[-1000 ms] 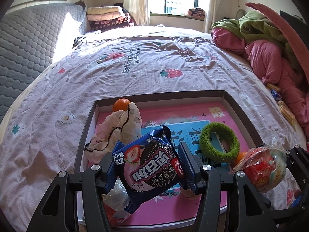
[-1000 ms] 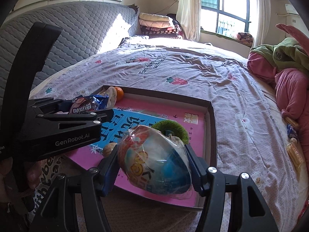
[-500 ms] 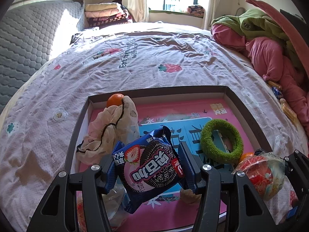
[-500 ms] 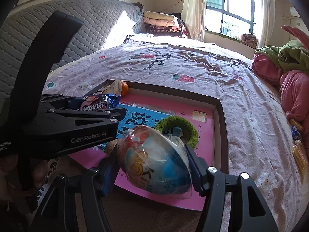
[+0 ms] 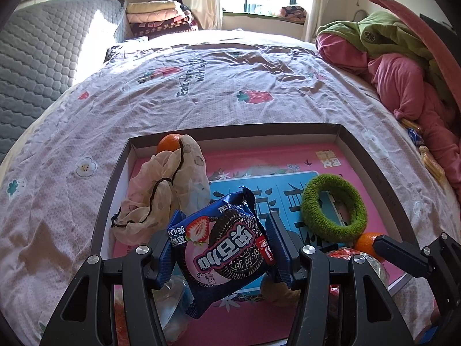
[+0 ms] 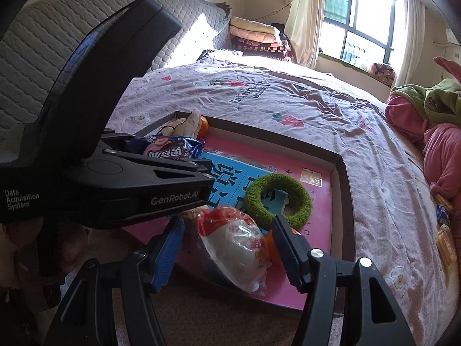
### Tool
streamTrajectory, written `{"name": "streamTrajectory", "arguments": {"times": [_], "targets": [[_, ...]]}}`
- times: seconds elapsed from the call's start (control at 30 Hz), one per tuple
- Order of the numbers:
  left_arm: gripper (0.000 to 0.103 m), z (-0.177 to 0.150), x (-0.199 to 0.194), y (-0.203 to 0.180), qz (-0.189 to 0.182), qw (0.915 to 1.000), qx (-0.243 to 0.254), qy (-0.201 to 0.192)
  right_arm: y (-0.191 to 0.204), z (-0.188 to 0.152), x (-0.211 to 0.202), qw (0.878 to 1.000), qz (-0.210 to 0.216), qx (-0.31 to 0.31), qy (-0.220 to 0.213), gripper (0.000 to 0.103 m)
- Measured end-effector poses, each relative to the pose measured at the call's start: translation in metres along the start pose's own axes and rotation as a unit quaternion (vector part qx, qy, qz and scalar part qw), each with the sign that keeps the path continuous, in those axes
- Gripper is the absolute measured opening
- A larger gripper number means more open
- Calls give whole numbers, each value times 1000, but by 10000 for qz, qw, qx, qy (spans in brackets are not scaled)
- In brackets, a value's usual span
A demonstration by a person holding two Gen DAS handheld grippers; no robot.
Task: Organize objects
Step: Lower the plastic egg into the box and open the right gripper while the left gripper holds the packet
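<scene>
A dark-rimmed tray [image 5: 288, 128] with a pink and blue floor lies on the bed. My left gripper [image 5: 223, 248] is shut on a blue strawberry cookie packet [image 5: 227, 248], held above the tray's near left part. The same packet [image 6: 168, 150] shows in the right wrist view. My right gripper [image 6: 230, 245] holds a ball wrapped in clear plastic [image 6: 236, 242] low over the tray's near edge. In the tray lie a green fuzzy ring [image 5: 309, 204], a cream cloth [image 5: 161, 190], a tangerine [image 5: 170, 142] in the far left corner and another tangerine [image 5: 366, 240] near the ring.
A pile of pink and green clothes [image 5: 403, 80] lies on the bed's right side, with small wrapped snacks [image 5: 429, 158] at its foot. Folded blankets [image 5: 158, 17] are stacked by the window. A grey quilted headboard [image 5: 34, 57] stands at the left.
The wrapped ball has turned between the right fingers, from a blue and orange side to a white and red one, and sits lower. The left gripper's body looms larger in the right wrist view.
</scene>
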State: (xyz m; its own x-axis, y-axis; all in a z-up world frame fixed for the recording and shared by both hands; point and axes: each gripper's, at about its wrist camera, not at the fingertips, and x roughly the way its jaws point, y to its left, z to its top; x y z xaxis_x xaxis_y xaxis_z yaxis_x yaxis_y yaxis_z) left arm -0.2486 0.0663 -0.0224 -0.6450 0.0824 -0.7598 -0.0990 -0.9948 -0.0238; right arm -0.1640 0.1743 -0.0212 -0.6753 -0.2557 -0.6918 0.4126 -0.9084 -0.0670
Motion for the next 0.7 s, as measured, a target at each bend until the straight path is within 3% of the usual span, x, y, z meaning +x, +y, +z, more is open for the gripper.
{"name": "streamTrajectory", "arguments": {"times": [0.7], "targets": [[59,-3,14,-5,-58,9996,44,268,-15,-4,-8,9995,31,316,7,63]]}}
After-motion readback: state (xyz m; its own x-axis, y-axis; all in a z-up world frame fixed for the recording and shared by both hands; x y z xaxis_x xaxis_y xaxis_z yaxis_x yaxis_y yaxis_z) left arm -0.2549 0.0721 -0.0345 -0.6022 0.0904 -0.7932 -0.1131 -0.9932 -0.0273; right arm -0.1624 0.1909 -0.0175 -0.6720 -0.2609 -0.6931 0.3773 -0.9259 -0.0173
